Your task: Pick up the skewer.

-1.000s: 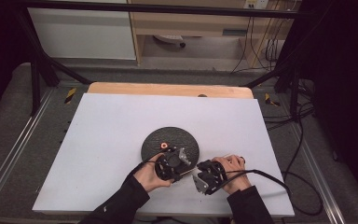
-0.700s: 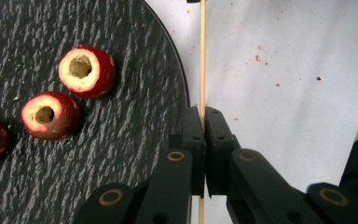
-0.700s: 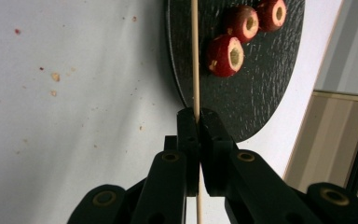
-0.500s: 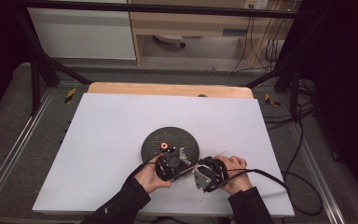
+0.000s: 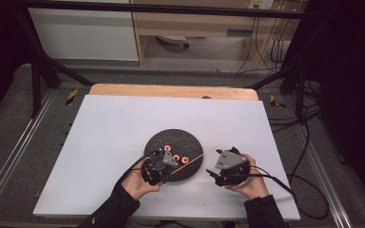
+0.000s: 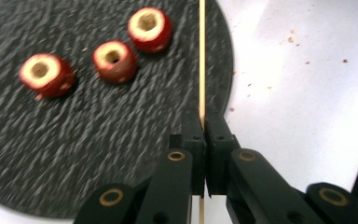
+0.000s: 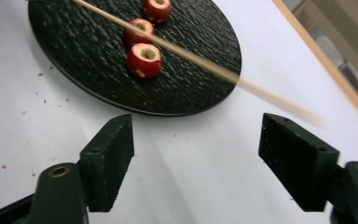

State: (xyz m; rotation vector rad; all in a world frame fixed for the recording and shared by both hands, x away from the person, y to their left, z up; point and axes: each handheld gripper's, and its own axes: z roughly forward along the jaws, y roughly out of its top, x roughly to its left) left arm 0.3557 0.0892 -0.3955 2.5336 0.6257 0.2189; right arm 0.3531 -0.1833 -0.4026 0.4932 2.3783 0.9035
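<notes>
Left gripper [image 6: 204, 135] pinches the wooden skewer [image 6: 201, 56] over the black plate [image 5: 190, 142] at frame centre, right gripper [image 7: 196, 140] jaws just spreading empty, three cored red fruit pieces [image 6: 113, 60] still unthreaded.

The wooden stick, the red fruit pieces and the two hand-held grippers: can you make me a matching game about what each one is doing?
Column one:
1. wooden stick
2. three red fruit pieces
3. left hand-held gripper
4. right hand-held gripper

Column two:
A. jaws wide apart with nothing between them, over the white table
B. lying on the black round plate
C. jaws shut tight on something thin
D. pinched at one end, reaching out over the plate's edge

Right pairs: 1-D, 2-B, 3-C, 4-A
</notes>
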